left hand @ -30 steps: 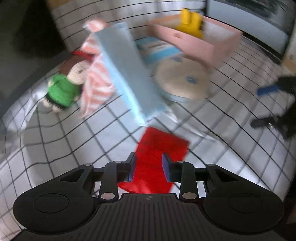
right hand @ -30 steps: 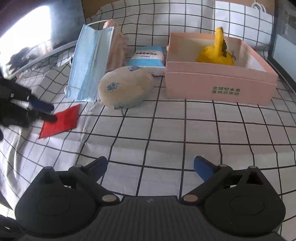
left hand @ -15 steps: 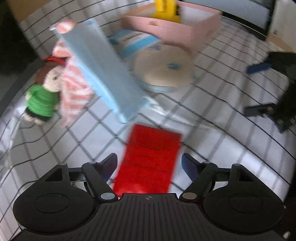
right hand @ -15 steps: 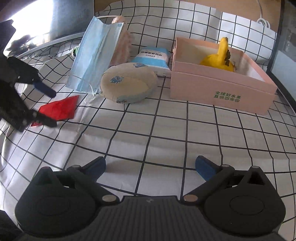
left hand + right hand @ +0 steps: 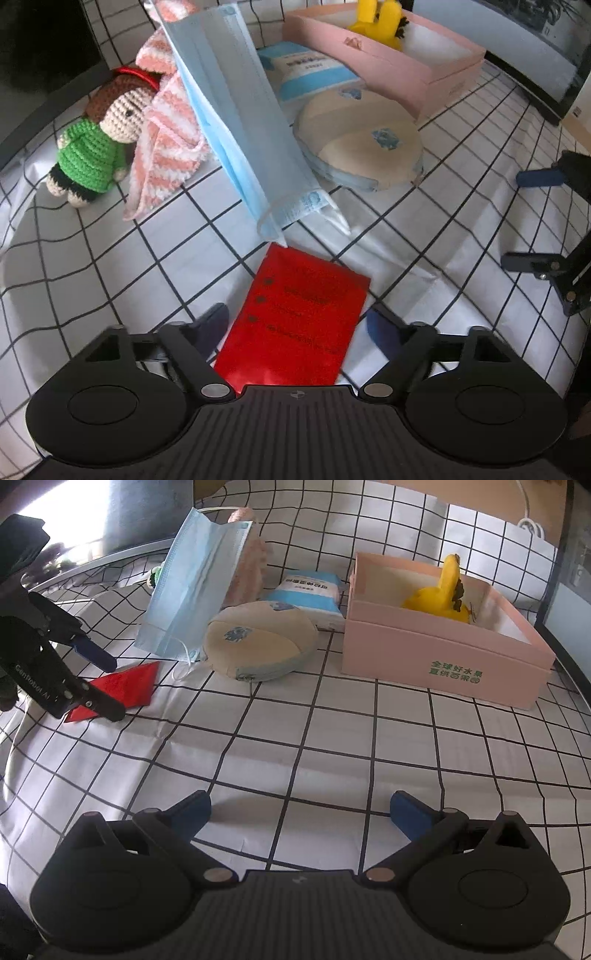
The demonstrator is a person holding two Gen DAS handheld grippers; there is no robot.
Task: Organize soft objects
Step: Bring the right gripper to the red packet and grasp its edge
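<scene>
Between the left tool's (image 5: 297, 326) parted, just-narrowing jaws, untouched, lies the red packet (image 5: 295, 321): thin, light, likely slippery; pinch by its long edges.

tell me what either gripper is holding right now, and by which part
Nothing is held. The left gripper stands open astride the red packet, jaws just closing slightly; the right gripper is open and empty.

A white black-gridded cloth (image 5: 332, 738) carries everything. Left of the pink box (image 5: 443, 657) lie 1 tissue pack (image 5: 310, 594), 1 round beige pouch (image 5: 258, 642), 1 blue face mask (image 5: 192, 587), farthest 1 red packet (image 5: 125, 686).
</scene>
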